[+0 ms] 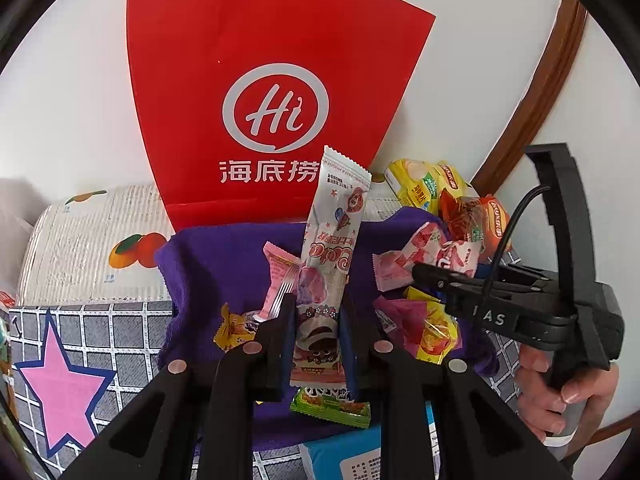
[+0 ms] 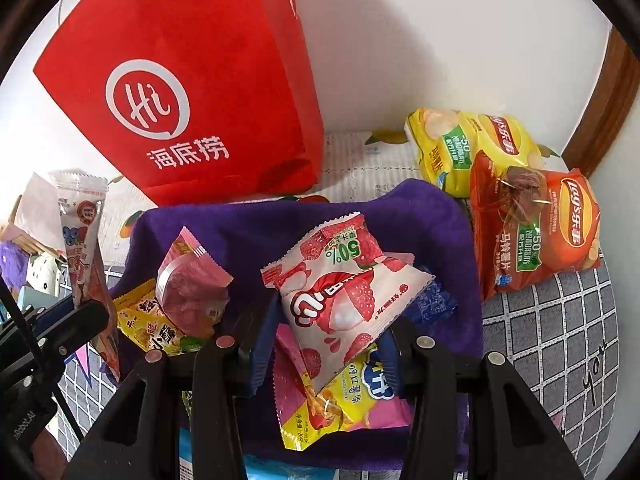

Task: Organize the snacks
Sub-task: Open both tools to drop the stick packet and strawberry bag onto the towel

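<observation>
My left gripper (image 1: 318, 322) is shut on a long white-and-pink snack bar wrapper (image 1: 328, 264), held upright above the purple cloth (image 1: 224, 264); it also shows in the right wrist view (image 2: 82, 236). My right gripper (image 2: 332, 320) is shut on a white strawberry-print packet (image 2: 340, 292), lifted over the cloth (image 2: 424, 216); that packet shows in the left wrist view (image 1: 424, 258). A red paper bag (image 1: 264, 92) (image 2: 192, 92) stands behind the cloth against the wall. Several small snack packets lie on the cloth.
A yellow chip bag (image 2: 460, 148) and an orange chip bag (image 2: 536, 228) lie at the right by the wall. A grey checked tablecloth (image 1: 100, 336) with a pink star covers the table. A pale blue pack (image 1: 352, 456) lies at the front.
</observation>
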### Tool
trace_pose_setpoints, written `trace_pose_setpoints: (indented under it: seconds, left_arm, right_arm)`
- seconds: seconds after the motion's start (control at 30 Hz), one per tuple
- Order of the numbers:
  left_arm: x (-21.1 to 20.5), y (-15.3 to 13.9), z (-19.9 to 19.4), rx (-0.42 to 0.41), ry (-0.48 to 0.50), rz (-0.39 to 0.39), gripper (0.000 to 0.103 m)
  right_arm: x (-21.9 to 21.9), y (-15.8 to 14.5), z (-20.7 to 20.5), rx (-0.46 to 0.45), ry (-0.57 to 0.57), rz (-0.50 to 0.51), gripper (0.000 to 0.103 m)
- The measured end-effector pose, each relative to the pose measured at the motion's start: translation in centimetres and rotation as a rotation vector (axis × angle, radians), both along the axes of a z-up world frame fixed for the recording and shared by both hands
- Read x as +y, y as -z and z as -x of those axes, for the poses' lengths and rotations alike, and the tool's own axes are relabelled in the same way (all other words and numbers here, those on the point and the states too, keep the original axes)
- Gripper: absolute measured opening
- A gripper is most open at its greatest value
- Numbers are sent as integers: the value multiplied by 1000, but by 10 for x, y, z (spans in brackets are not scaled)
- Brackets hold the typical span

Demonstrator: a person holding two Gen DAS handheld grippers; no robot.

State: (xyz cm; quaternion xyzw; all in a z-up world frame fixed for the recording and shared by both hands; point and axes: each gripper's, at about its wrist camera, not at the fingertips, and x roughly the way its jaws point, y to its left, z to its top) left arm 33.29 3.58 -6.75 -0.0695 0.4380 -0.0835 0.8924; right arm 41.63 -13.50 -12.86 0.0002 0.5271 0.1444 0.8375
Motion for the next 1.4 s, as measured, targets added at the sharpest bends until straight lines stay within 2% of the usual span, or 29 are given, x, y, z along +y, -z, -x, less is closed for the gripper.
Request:
trace_pose_setpoints:
  seconds: [0.5,0.57,0.6,0.67,0.73,1.2,1.4]
  left_arm:
    - [-2,4,-2,12,7,-7,19]
    - [-1,4,-3,15,5,-6,19]
    - [-1,5,-3,17,4,-6,19]
    - [-1,6,-4,24,2,-7,19]
    - [-1,8,-5,32,6,-3,19]
    - [-21,37,-11,118,35,-38,19]
    - [-29,49,-16,162,39,-60,19]
  right_arm:
    - [10,19,-6,70,-48,32,47]
    - [7,20,-7,75,-43,24,51]
    - [6,19,-7,70,-41,21,53]
    - [3,15,-7,48,-39,19,65]
    - [-1,7,-4,19,-37,21,69]
    - [-36,-36,8,-82,47,-20,69]
    - [-44,-44,11,-103,61,-37,69]
